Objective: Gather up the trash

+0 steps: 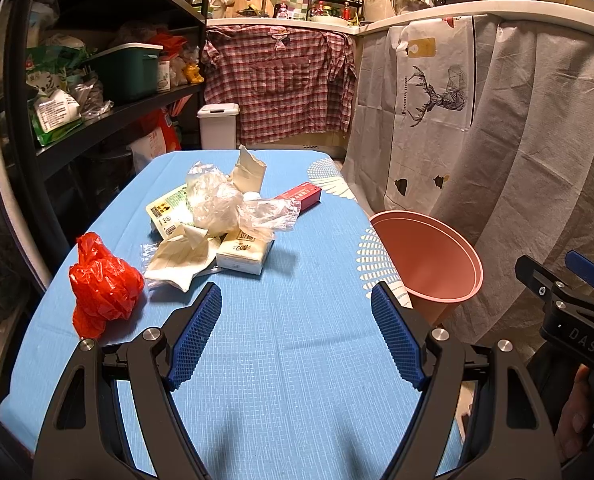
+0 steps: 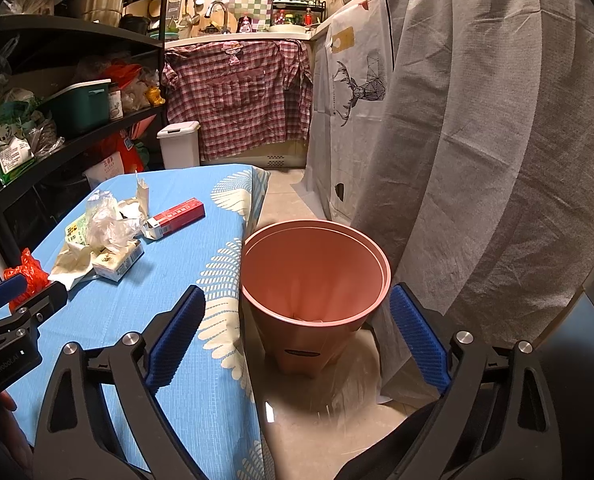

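Trash lies on the blue tablecloth [image 1: 281, 344]: a crumpled red plastic bag [image 1: 103, 284] at the left, a heap with clear plastic film [image 1: 233, 204], torn cream paper [image 1: 181, 256], a tissue pack [image 1: 245, 254] and a red box [image 1: 303, 196]. A pink bin [image 1: 433, 264] stands on the floor right of the table; it also shows in the right wrist view [image 2: 317, 276]. My left gripper [image 1: 297, 304] is open and empty over the table's near part. My right gripper [image 2: 297, 312] is open and empty just before the bin.
Dark shelves [image 1: 109, 92] packed with goods stand to the left. A white lidded bin [image 1: 217, 126] stands beyond the table. Grey curtains [image 2: 477, 160] hang right of the pink bin. The heap also shows in the right wrist view [image 2: 109, 236].
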`<state>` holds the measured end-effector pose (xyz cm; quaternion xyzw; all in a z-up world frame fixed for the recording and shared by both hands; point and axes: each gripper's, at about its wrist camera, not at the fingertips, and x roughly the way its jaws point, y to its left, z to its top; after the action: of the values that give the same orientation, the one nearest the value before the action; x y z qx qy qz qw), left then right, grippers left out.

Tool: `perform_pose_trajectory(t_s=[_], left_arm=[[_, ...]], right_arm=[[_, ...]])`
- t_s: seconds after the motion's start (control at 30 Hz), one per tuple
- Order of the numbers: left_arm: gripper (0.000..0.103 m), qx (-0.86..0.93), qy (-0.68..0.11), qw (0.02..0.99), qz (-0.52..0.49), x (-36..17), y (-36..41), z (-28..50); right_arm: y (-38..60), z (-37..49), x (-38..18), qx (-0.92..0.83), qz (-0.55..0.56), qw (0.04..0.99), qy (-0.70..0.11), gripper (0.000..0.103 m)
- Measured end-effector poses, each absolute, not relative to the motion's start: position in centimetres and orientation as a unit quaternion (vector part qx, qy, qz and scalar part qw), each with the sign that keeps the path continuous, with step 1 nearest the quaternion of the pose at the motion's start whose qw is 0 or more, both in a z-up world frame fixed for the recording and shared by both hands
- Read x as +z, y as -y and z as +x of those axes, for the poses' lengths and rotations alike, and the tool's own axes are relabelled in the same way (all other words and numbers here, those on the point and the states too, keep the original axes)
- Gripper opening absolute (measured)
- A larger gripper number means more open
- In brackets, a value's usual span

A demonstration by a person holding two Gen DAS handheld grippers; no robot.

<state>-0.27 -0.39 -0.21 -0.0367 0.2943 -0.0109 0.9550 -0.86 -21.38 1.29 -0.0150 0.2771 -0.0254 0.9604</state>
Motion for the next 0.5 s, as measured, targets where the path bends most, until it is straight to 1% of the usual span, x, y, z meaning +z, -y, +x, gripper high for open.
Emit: perform_pose_trajectory(t_s=[0.27, 0.37, 0.43, 0.5], left_arm=[[0.075, -0.009, -0.294, 0.955, -0.041, 0.12, 0.58, -0.26], [0.075, -0.007, -0.292, 0.955, -0.041, 0.32, 0.53, -0.3], [0.075, -0.002, -0.29, 0.956, -0.046, 0.46, 0.15, -0.26], [0.075, 0.004, -0.29, 0.956, -0.049, 0.36, -0.35, -0.27]], right_arm=[[21.2, -0.95, 1.56, -0.02, -0.015, 0.962, -0.274, 0.086], [21.03, -0.89, 1.4, -0.018, -0.013, 0.961, -0.276, 0.082], [20.91, -0.73, 1.45, -0.012, -0.008, 0.961, -0.276, 0.075], [20.83, -0.61, 1.62, -0.009, 0.0, 0.962, -0.272, 0.072]])
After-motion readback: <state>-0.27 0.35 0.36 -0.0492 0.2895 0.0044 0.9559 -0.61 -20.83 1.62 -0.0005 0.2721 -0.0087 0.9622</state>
